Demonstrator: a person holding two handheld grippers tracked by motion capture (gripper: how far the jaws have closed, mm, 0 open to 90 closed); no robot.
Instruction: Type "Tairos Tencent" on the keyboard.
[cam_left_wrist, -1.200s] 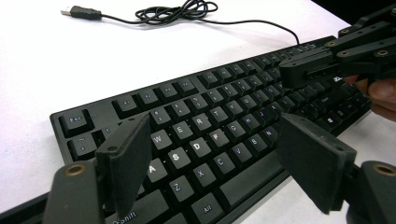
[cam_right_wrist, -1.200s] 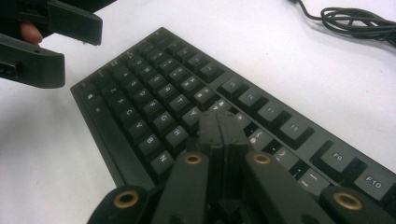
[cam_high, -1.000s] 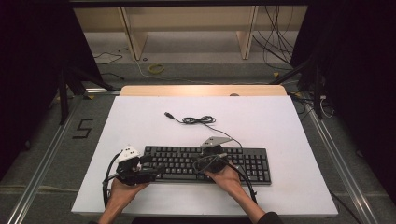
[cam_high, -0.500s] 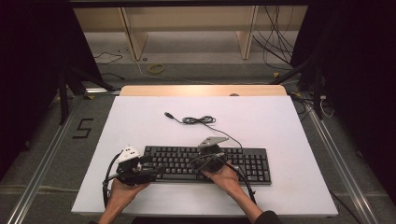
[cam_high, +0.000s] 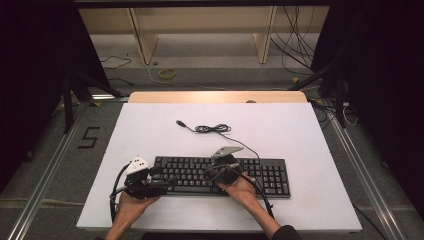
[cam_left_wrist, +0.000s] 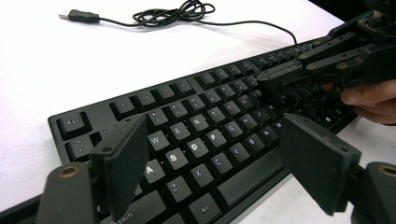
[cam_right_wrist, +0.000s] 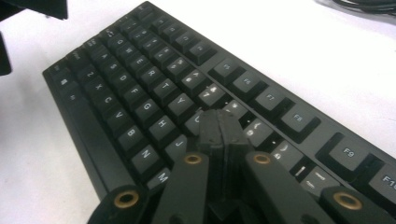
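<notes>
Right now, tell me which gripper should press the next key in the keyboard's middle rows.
Right, probably. The right gripper has its jaws shut into one tip, poised just over the keyboard around the U and I keys. The left gripper stands wide open above the keyboard's left end, too broad to strike one key.

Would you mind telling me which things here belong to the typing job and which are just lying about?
In use:
- keyboard
- right gripper, jaws shut, tips on the keys
- left gripper, jaws open over the keyboard's left end

Lying about:
- the keyboard's coiled cable with its USB plug, unplugged
- yellow ring on the floor
</notes>
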